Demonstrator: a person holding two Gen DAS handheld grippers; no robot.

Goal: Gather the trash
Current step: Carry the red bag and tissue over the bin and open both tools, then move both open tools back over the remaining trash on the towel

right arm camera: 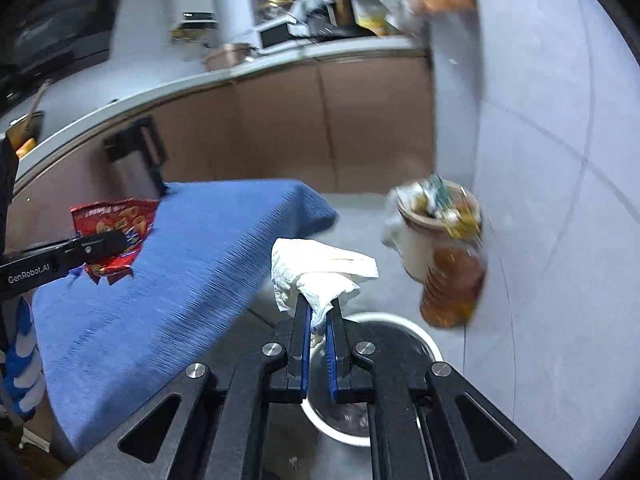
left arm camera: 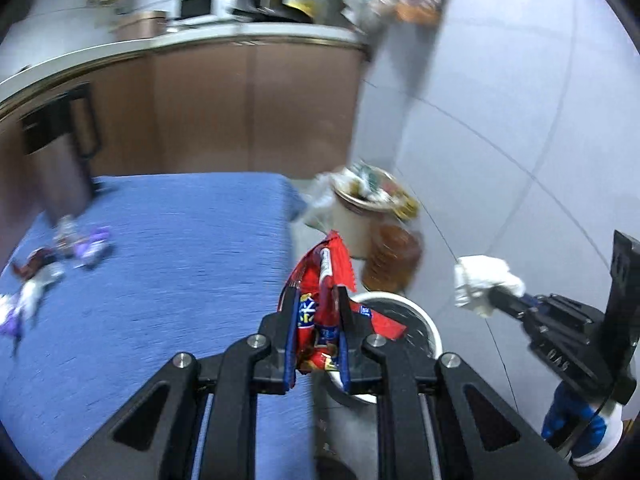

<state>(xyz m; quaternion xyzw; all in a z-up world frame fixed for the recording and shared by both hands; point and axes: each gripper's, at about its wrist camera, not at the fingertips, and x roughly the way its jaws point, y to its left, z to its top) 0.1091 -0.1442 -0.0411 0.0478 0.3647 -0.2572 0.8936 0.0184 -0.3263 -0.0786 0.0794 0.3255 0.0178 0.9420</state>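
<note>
My left gripper [left arm camera: 316, 294] is shut on a red snack wrapper [left arm camera: 325, 280], held at the right edge of the blue table [left arm camera: 180, 248], just above a white-rimmed trash bin [left arm camera: 420, 316] on the floor. My right gripper [right arm camera: 319, 304] is shut on a crumpled white tissue [right arm camera: 316, 270], held over the same bin [right arm camera: 416, 336]. In the left wrist view the right gripper [left arm camera: 496, 294] and tissue [left arm camera: 482, 280] hang right of the bin. In the right wrist view the left gripper [right arm camera: 116, 242] holds the wrapper [right arm camera: 116, 232] at left. Purple and white wrappers [left arm camera: 86, 244] lie on the table's left side.
A second, overfilled bin [left arm camera: 368, 200] and a brown bottle [left arm camera: 394, 260] stand by the grey wall beyond the white-rimmed bin. A dark metal jug [left arm camera: 60, 152] stands at the table's far left. Brown cabinets [left arm camera: 240, 112] with a cluttered counter run behind.
</note>
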